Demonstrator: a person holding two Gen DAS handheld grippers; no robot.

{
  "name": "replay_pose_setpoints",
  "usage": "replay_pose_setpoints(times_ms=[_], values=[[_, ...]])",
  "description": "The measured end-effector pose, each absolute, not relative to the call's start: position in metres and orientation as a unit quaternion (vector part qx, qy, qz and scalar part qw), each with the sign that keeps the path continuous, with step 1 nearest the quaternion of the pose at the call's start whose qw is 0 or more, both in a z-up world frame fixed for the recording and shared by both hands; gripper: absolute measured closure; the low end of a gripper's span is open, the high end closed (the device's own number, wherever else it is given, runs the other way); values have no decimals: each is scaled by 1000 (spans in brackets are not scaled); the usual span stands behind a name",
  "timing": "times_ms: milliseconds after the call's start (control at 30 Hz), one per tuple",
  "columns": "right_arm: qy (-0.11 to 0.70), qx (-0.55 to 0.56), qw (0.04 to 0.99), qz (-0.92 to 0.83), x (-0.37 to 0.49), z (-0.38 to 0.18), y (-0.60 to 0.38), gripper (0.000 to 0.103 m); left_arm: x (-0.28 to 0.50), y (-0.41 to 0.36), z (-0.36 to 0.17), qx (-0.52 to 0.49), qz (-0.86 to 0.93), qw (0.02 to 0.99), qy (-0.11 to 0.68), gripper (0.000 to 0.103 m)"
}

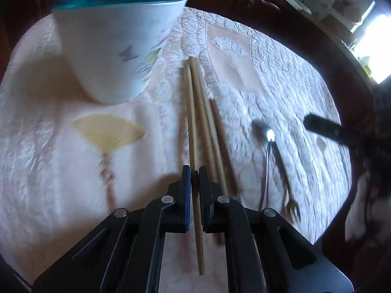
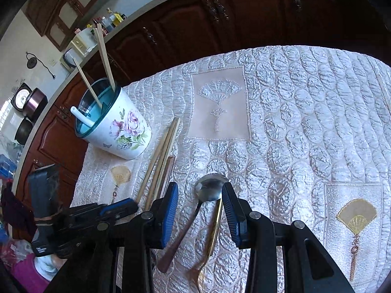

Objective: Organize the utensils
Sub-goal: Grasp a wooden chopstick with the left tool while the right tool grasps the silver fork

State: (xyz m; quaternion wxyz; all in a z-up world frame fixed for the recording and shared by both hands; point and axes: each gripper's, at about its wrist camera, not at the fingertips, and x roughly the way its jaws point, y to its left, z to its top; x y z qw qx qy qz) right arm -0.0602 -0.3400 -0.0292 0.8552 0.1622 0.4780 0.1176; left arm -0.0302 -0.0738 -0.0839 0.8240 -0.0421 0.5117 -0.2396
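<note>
Pale wooden chopstick (image 1: 194, 151) pinched in left gripper (image 1: 194, 173), lying with other sticks on quilted cream satin tablecloth (image 2: 305, 112), right of floral white cup (image 2: 117, 127). Right gripper (image 2: 199, 195) spread over steel spoon (image 2: 210, 190). Dark wood cabinets (image 2: 244, 12) behind cup.

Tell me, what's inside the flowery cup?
Inside the flowery cup stand three pale chopsticks and a white handle, leaning on the teal rim. Their lower ends are hidden by the cup's wall.
</note>
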Motion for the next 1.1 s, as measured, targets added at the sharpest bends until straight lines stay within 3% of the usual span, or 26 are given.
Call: replay_pose_setpoints(times_ms=[500, 567, 767, 967, 1100], values=[[533, 118, 831, 106, -57, -54, -330, 70, -101, -32, -80, 26, -243, 812, 530, 95], [543, 108, 826, 104, -54, -59, -331, 70, -95, -33, -76, 27, -240, 819, 520, 82], [557, 101, 817, 106, -56, -70, -328, 74, -59, -47, -60, 27, -222, 843, 489, 73], [556, 99, 818, 106, -48, -84, -324, 80, -19, -75, -62, 56, -212, 845, 488, 72], [555, 81, 821, 106, -39, -90, -320, 90, -1, -89, -71, 72, -211, 837, 500, 72]])
